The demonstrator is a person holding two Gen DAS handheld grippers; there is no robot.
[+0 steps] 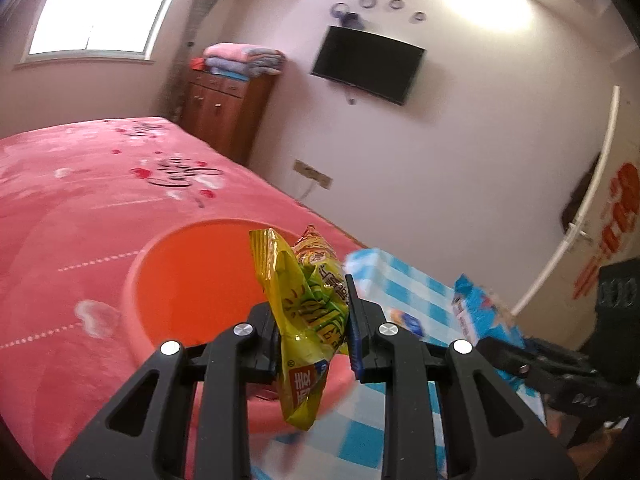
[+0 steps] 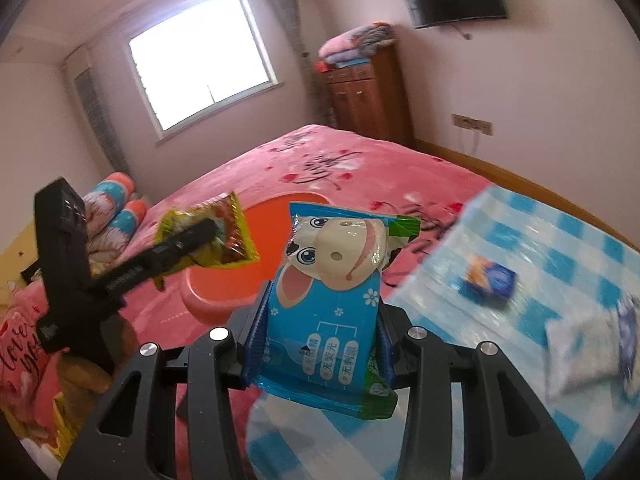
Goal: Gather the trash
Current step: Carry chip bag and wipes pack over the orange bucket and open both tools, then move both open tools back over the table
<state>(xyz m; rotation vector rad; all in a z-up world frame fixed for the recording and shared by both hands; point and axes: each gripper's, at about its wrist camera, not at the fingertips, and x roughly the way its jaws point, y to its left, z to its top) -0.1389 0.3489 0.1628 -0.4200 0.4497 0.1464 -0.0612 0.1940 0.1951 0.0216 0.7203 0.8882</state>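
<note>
Nearest the right wrist camera, the right gripper (image 2: 320, 332) has its jaws clenched on a blue wet-wipe pack (image 2: 332, 300) printed with a cartoon animal face. The pack stands upright between the blue pads, gripped across its lower half so that the top sticks clear above them; that looks like a hold chosen for carrying and dropping, not for opening.

Nearest the left wrist camera, the left gripper (image 1: 312, 332) has its jaws pinched nearly together on a crumpled yellow snack wrapper (image 1: 308, 312). The thin foil lets them close that far, and loose ends spill above and below.

Just beyond both, an orange basin (image 1: 192, 280) rests on the pink bed (image 1: 80, 208), mouth up. I judge it to be the trash collector, since both pieces are held up pointing toward it.

On the blue checked tabletop (image 2: 540, 240) to the right, a small blue box (image 2: 490, 280) and a white packet (image 2: 580, 344) lie blurred, apparently trash not yet collected.
</note>
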